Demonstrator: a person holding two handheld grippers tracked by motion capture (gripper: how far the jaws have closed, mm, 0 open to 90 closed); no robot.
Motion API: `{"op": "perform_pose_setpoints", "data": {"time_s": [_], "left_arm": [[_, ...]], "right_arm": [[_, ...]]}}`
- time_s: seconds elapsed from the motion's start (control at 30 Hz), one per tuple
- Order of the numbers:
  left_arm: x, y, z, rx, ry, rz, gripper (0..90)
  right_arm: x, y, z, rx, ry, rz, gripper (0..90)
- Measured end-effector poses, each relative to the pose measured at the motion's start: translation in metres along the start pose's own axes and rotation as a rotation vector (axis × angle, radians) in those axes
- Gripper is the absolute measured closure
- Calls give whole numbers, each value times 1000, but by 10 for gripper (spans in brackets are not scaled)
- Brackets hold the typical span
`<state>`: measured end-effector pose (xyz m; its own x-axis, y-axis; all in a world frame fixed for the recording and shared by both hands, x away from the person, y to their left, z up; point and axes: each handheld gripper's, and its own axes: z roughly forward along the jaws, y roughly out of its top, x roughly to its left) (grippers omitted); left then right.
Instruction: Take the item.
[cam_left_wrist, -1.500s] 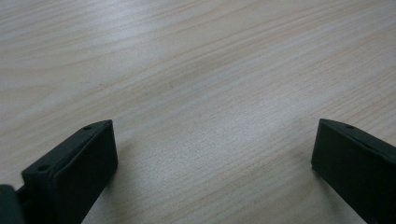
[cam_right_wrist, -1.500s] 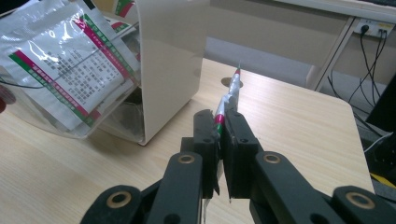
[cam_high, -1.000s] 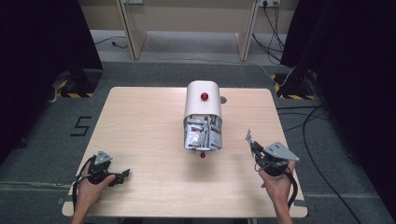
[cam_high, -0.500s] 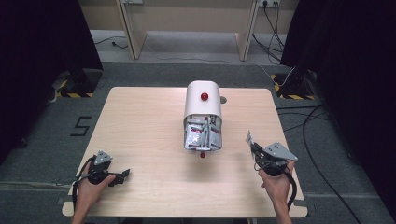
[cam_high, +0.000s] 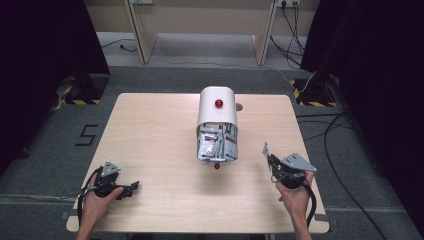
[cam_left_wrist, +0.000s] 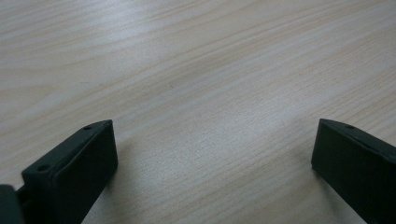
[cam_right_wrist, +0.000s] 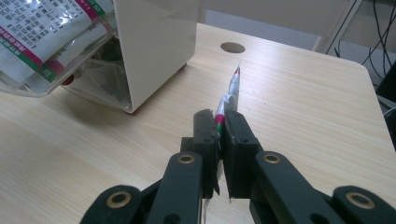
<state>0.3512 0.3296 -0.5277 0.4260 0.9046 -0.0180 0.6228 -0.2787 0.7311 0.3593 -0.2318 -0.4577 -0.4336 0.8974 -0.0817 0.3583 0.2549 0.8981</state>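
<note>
Wooden table (cam_high: 150, 145): white dispenser (cam_high: 217, 107) packed with sachets (cam_high: 216, 145); right gripper (cam_right_wrist: 223, 122) pinches sachet (cam_right_wrist: 232, 88); left gripper (cam_left_wrist: 212, 154) spread, empty.

Each hand-held gripper (cam_right_wrist: 218, 126) is black, with brass-ringed pivot holes, a grey three-cornered top plate and a trailing black cable.

I'm looking at a light wood table (cam_high: 150, 130), round cable hole (cam_high: 239, 106) near its far edge. A white round-topped dispenser box (cam_high: 217, 107) is sitting mid-table, its clear drawer (cam_high: 216, 150) hanging open with printed sachets (cam_high: 212, 142) inside. The left gripper (cam_high: 131, 187) is resting on the near left corner.
</note>
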Motion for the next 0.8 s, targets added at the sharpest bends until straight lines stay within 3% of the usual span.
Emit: {"op": "perform_pose_setpoints", "data": {"time_s": [0.8], "left_arm": [[0, 0, 0, 0, 0, 0, 0]], "right_arm": [[4, -5, 7, 22, 14, -9, 851]]}}
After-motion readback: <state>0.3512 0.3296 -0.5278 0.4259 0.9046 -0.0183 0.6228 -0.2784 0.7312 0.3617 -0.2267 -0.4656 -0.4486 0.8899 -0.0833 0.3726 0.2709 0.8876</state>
